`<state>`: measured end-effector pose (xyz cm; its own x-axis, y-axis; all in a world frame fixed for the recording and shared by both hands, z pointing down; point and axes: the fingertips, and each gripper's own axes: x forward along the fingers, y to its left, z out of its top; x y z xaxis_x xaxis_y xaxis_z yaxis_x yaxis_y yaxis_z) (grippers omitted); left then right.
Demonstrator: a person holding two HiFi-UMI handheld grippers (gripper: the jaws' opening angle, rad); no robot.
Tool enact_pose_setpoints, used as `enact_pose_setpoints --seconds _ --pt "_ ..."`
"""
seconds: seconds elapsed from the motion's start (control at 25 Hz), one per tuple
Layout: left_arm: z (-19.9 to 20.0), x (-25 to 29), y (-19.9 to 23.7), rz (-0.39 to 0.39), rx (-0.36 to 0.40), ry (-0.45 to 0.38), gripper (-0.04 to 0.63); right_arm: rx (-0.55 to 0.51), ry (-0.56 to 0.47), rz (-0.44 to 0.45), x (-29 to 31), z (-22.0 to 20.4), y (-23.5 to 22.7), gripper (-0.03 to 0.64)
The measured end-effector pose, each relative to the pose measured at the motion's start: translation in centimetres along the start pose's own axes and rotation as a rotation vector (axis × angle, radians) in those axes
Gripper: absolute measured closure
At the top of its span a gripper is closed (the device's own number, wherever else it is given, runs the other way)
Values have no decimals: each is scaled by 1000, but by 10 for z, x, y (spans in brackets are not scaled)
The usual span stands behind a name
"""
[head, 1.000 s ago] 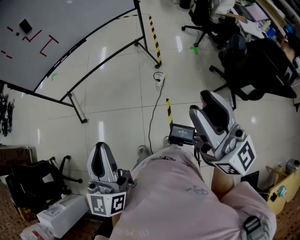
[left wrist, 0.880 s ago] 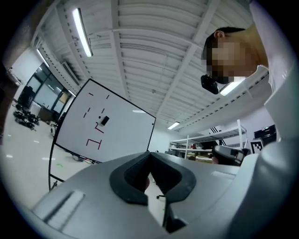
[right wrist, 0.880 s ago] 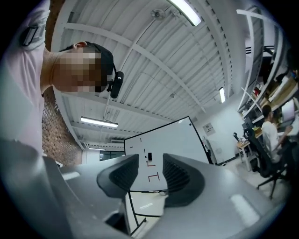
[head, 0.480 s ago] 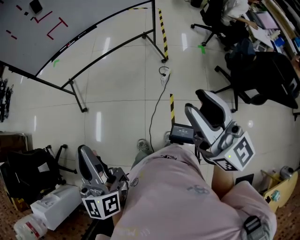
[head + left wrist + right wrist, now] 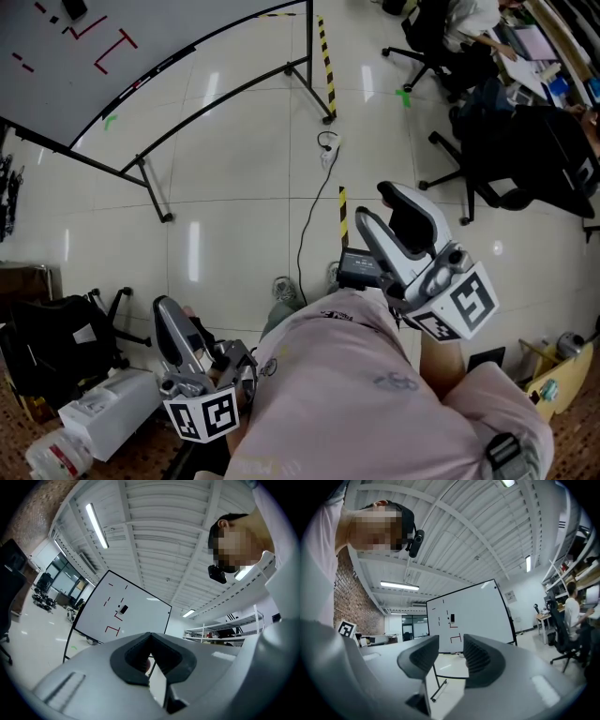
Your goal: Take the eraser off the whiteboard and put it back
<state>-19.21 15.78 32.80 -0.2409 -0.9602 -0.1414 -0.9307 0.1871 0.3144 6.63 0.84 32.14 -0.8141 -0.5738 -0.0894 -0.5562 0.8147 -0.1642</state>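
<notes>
Eraser (image 5: 73, 9) sits on the whiteboard (image 5: 37, 103), upper part, just above the red marks (image 5: 112, 47). It's well ahead of both my grippers, nowhere near either set of tips. That fits two stages: eraser yet to come off, or already put back (one look can't say which).

Left gripper (image 5: 169, 314): jaws pressed together, nothing btwn them, low by my hip. Right gripper (image 5: 382, 211): jaws apart and empty; in the right gripper view the board shows thru the gap, eraser a bit above it.

What could go wrong, as I judge it:
- Any walk to the board crosses a loose cable (image 5: 314, 211) on the floor ahead of the right tips. Trip risk, since my head cam looks down past my own shirt.
- The board stand's legs (image 5: 155, 197) stick out ahead of the left tips; a foot or gripper could clip them and rock the board.
- Eraser prob. holds by magnet only, so a skewed pinch could knock it down.

Around: office chairs (image 5: 525, 159) well off to the right of the right gripper, black bag (image 5: 56, 347) and white container (image 5: 98, 412) just left of the left one. Nothing else btwn me and the board.
</notes>
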Motion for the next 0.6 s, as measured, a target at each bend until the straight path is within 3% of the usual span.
enact_pose_setpoints --seconds 0.6 --pt "-3 1 9 24 -2 14 591 -4 1 -38 -3 -2 -10 459"
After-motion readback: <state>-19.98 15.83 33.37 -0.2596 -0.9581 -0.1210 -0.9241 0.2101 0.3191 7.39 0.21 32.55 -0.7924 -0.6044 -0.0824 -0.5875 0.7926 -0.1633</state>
